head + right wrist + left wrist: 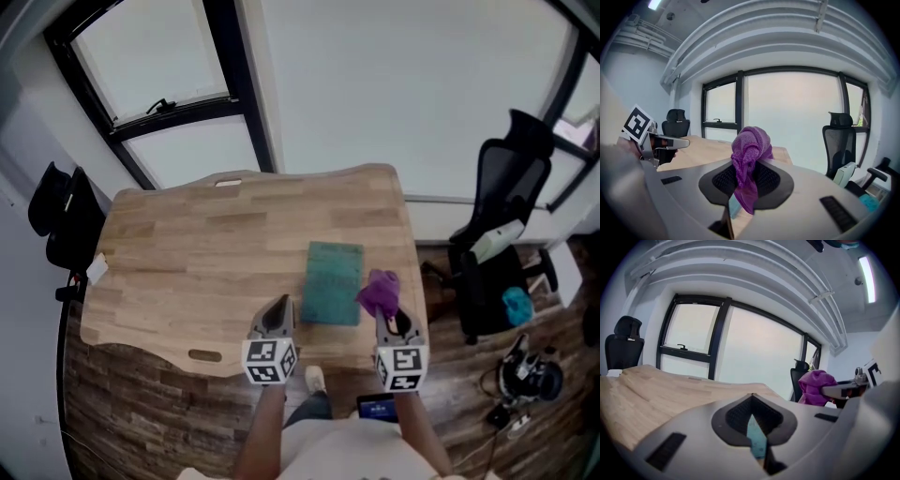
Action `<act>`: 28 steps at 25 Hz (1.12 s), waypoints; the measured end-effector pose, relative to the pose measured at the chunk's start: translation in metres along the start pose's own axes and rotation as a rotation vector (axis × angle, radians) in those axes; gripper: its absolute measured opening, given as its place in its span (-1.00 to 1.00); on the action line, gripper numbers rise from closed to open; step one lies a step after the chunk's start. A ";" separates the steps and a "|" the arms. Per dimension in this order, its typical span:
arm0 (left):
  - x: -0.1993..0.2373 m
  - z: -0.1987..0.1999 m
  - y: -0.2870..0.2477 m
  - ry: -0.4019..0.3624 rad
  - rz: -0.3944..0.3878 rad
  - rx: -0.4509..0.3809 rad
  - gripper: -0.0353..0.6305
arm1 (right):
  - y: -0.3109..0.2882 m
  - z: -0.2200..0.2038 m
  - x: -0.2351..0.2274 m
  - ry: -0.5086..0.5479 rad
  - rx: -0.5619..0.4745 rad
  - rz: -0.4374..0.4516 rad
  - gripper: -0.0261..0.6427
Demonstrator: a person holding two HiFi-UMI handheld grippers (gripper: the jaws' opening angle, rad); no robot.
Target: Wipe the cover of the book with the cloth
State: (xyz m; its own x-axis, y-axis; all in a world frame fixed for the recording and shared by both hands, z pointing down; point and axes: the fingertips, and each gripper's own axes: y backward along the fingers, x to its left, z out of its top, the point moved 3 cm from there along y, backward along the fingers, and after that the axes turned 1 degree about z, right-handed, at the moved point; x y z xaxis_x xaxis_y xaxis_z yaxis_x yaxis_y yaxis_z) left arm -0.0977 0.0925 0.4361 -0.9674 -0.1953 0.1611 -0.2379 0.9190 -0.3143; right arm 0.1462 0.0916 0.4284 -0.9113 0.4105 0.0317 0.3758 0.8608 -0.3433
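The right gripper (386, 314) pinches a fuzzy purple cloth (380, 291) that hides its tips. The left gripper (281, 305) is closed, empty. A flat green book (333, 281) lies on the wood table (187, 253).

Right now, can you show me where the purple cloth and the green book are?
purple cloth (379, 292): head view, middle of the bunch.
green book (333, 282): head view, middle of its cover.

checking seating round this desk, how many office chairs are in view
2. One black office chair stands off the desk's right side by the window; the second chair stands off its left end. Others may be out of view.
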 end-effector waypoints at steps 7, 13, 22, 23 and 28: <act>0.027 0.009 -0.048 0.003 -0.061 0.031 -0.89 | -0.037 -0.002 0.001 -0.035 0.051 -0.066 -0.73; 0.039 0.012 -0.074 0.004 -0.096 0.047 -0.89 | -0.054 -0.002 0.000 -0.036 0.064 -0.098 -0.73; 0.030 0.017 -0.098 -0.014 -0.159 0.074 -0.89 | -0.061 -0.004 -0.017 -0.100 0.057 -0.151 -0.73; 0.029 0.017 -0.100 -0.015 -0.163 0.078 -0.89 | -0.061 -0.005 -0.018 -0.107 0.056 -0.156 -0.73; 0.024 0.014 -0.109 -0.031 -0.174 0.094 -0.89 | -0.064 -0.011 -0.023 -0.115 0.059 -0.161 -0.73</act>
State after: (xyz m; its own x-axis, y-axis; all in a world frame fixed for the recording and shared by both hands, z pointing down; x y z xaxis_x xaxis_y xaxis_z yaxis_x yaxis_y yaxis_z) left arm -0.0963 -0.0167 0.4615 -0.9126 -0.3605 0.1927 -0.4079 0.8344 -0.3707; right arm 0.1450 0.0302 0.4597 -0.9732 0.2293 -0.0159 0.2166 0.8918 -0.3971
